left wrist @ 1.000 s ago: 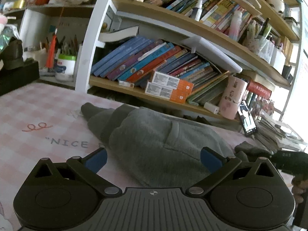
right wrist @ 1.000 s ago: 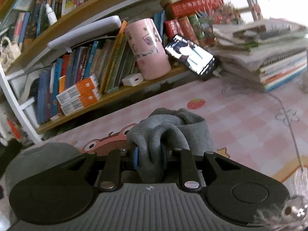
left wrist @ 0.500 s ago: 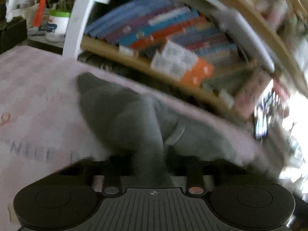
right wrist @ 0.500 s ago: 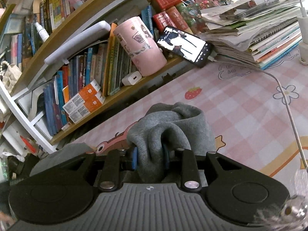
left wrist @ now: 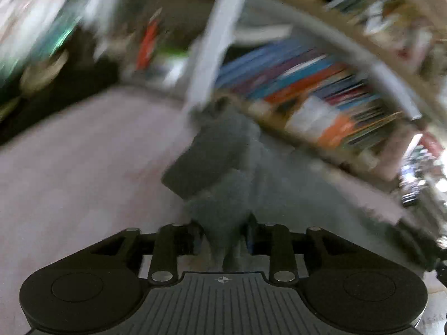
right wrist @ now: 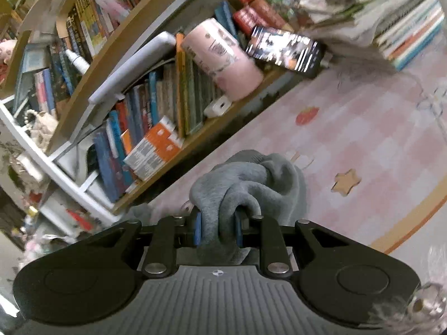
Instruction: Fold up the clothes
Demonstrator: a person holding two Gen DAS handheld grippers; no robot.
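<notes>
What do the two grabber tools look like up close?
Both look alike. The left tool and the right tool each have a black body with a round disc at either side, a grey ribbed plate in the middle bearing a small round crosshair mark, silver rivets on black link arms, and blue pads on the fingertips. No cables or sleeves show.

The soft grey garment (right wrist: 251,176) lies on the pink checked table cover (right wrist: 363,145), near the wooden bookshelf (right wrist: 195,139) behind it.
</notes>
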